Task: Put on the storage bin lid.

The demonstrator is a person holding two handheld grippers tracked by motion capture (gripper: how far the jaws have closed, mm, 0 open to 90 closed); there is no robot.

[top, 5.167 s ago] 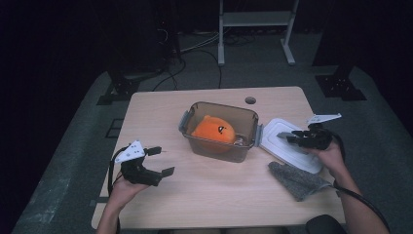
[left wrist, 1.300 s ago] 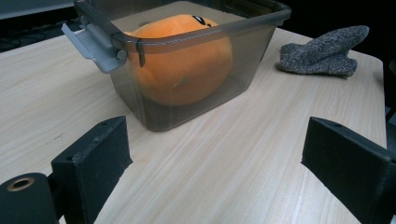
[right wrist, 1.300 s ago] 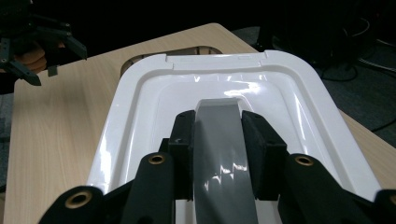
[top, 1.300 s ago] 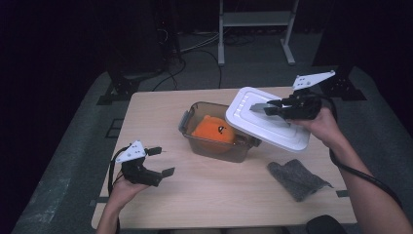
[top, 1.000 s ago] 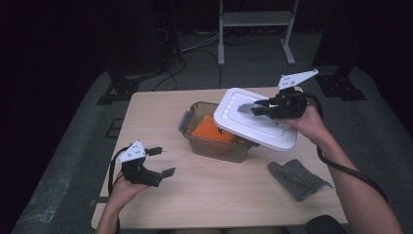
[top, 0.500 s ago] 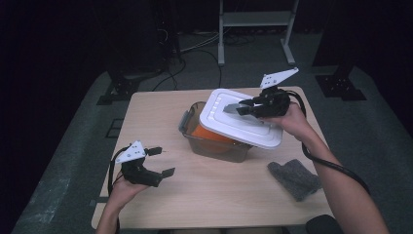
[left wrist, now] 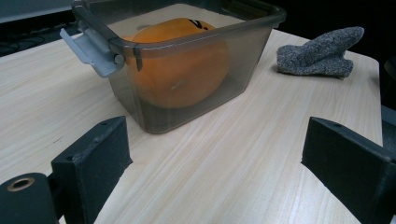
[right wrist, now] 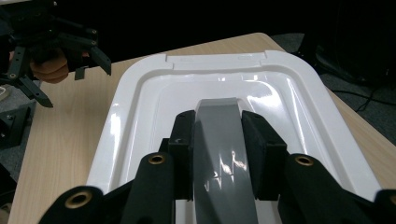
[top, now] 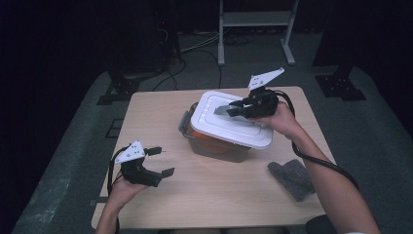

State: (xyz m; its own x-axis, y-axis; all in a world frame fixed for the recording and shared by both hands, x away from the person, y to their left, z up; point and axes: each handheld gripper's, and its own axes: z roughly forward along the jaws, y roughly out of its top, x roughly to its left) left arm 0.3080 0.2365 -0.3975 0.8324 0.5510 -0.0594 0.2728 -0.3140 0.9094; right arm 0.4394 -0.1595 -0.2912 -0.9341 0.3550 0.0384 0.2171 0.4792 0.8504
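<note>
Right gripper (top: 233, 108) fingers clamp the lid's grey handle (right wrist: 223, 144) over the container (left wrist: 187, 88) — left gripper (top: 158, 161) fingers wide, empty.

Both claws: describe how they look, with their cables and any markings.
The left claw and right claw are black, angular frames, each topped by a pale grey three-cornered plate dotted with small holes. Their jaws are blocky black pads; brass-coloured rings sit in the knuckles at their base. A black cable trails from each. The forearms are bare, with no sleeves to be seen.
</note>
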